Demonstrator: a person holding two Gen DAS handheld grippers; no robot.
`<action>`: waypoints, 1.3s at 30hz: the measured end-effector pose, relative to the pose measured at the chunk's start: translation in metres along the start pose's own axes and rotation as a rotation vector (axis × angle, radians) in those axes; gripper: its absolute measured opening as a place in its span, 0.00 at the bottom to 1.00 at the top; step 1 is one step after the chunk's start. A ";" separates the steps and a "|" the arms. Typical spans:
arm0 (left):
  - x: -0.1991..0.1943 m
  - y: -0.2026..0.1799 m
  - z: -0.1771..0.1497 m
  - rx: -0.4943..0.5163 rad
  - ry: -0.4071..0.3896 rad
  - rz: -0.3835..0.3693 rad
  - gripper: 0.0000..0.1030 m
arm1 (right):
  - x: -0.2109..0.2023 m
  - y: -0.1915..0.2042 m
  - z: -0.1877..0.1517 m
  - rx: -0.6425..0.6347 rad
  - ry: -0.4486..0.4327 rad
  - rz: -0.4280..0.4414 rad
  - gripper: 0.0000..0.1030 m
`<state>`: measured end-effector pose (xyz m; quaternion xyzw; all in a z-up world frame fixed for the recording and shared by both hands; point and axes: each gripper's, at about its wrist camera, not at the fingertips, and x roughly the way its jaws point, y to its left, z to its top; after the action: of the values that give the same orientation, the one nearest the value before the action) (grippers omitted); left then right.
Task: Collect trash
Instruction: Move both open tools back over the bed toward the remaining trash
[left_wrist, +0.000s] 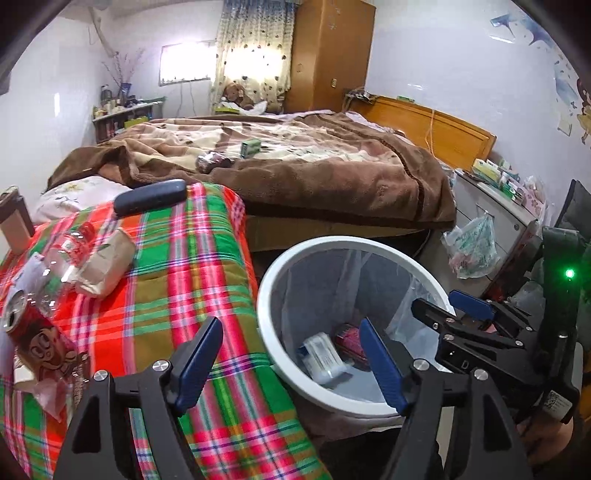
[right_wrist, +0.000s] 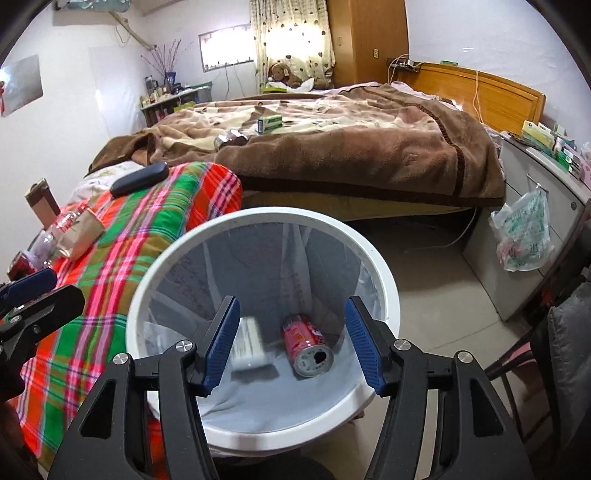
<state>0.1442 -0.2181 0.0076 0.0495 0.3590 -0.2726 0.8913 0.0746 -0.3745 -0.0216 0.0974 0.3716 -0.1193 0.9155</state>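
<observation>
The right gripper is hovering over the mouth of the white trash bin, its jaws spread wide and holding nothing. Inside the lined bin a red can is lying on its side with its open top facing the camera, and a white box, blurred, is sitting just beside it to the left. The left gripper is hanging above the edge of the plaid quilt, its jaws also parted wide and empty, with one blue finger over the quilt and the other over the bin's rim. In the left wrist view the right gripper is showing at the far side of the bin. More trash is waiting on the quilt: a clear plastic bottle lying down, a brown paper bag touching it, and a brown printed can near the lower left edge. A dark case is resting at the quilt's far end. On the brown blanket covering the bed, a small green box and a dark crushed can are lying near each other. A plastic bag is hanging from the grey cabinet to the right.
</observation>
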 end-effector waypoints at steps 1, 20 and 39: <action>-0.004 0.002 0.000 -0.002 -0.005 0.006 0.74 | -0.002 0.002 0.000 0.003 -0.007 0.005 0.59; -0.072 0.085 -0.031 -0.132 -0.083 0.138 0.74 | -0.022 0.073 -0.001 -0.045 -0.092 0.147 0.59; -0.123 0.229 -0.066 -0.330 -0.115 0.361 0.74 | -0.009 0.184 -0.011 -0.214 -0.039 0.325 0.59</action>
<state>0.1500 0.0500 0.0168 -0.0492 0.3325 -0.0488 0.9405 0.1149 -0.1947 -0.0064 0.0557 0.3437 0.0684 0.9349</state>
